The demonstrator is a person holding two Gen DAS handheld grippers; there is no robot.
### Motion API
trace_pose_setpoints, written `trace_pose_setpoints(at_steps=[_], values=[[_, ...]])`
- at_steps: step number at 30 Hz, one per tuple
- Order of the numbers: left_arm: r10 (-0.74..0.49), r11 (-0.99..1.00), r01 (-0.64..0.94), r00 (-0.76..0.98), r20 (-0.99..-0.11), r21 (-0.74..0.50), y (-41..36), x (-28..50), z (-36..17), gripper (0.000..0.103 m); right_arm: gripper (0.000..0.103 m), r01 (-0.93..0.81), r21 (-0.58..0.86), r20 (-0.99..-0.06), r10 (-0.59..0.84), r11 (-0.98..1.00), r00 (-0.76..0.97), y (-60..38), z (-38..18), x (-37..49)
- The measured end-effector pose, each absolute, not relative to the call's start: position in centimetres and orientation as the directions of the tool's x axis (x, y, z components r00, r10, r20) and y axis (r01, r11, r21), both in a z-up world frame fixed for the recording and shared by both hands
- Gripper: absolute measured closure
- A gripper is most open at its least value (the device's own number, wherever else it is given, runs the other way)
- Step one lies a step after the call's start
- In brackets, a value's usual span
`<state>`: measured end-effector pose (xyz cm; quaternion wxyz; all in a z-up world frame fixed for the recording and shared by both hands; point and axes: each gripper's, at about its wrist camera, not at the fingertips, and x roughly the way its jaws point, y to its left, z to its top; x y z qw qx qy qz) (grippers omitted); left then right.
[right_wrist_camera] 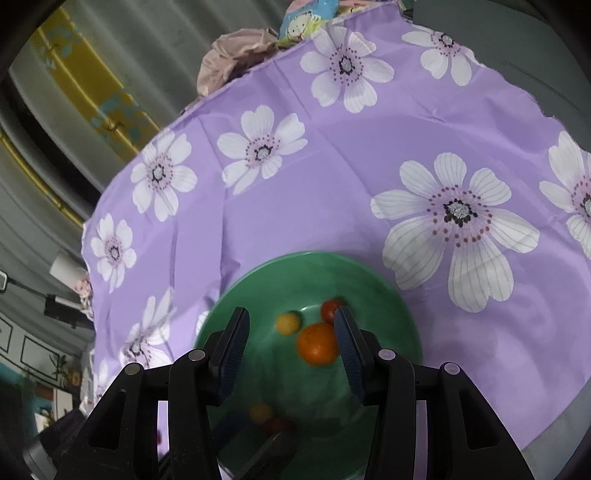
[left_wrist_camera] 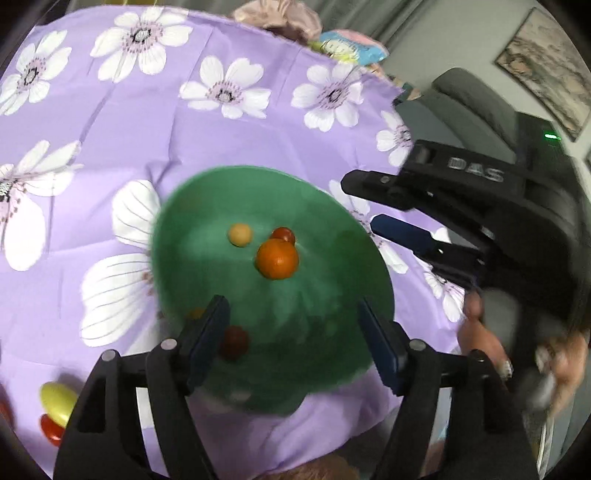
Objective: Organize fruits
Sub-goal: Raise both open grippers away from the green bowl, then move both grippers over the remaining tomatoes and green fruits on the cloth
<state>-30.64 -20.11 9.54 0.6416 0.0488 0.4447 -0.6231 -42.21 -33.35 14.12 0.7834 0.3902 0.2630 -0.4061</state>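
A green bowl [left_wrist_camera: 207,236] sits on the purple flowered tablecloth [left_wrist_camera: 110,122]. In it lie an orange [left_wrist_camera: 277,258], a small yellow fruit [left_wrist_camera: 240,234], a red tomato [left_wrist_camera: 283,234] and another red fruit [left_wrist_camera: 234,341] near my left finger. My left gripper [left_wrist_camera: 295,332] is open and empty above the bowl's near side. My right gripper [left_wrist_camera: 373,199] comes in from the right, open and empty. In the right wrist view the right gripper [right_wrist_camera: 291,332] hovers open over the bowl [right_wrist_camera: 388,295], with the orange [right_wrist_camera: 317,344], yellow fruit [right_wrist_camera: 288,323] and tomato [right_wrist_camera: 328,310] between its fingers.
A yellow fruit [left_wrist_camera: 57,400] and a red fruit [left_wrist_camera: 50,428] lie on the cloth at the lower left. Crumpled pink cloth [left_wrist_camera: 280,16] and a colourful packet [left_wrist_camera: 351,46] sit at the table's far edge. A grey sofa [left_wrist_camera: 476,99] stands to the right.
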Motion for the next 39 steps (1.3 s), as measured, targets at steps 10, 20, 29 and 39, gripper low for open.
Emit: trace_pose_setpoints(at_steps=[10, 20, 29, 39], values=[[-0.797, 0.383, 0.829, 0.073, -0.600, -0.408, -13.4, -22.2, 14.6, 0.031, 0.050, 0.745, 0.416, -0.678, -0.368, 0.521, 0.636, -30.0, 15.7, -38.0], [-0.737, 0.629, 0.621, 0.285, -0.613, -0.467, -5.0, -11.5, 12.3, 0.031, 0.050, 0.577, 0.365, -0.708, -0.185, 0.731, 0.682, -23.8, 14.9, -28.8], [-0.588, 0.772, 0.520, 0.363, -0.723, -0.366, -2.5, -7.5, 8.6, 0.032, 0.050, 0.446, 0.346, -0.760, -0.032, 0.825, 0.649, -19.1, 10.4, -21.9], [-0.547, 0.806, 0.471, 0.359, -0.756, -0.360, -1.2, -5.8, 7.4, 0.044, 0.050, 0.374, 0.414, -0.814, 0.153, 0.830, 0.561, -15.9, 5.2, -18.4]])
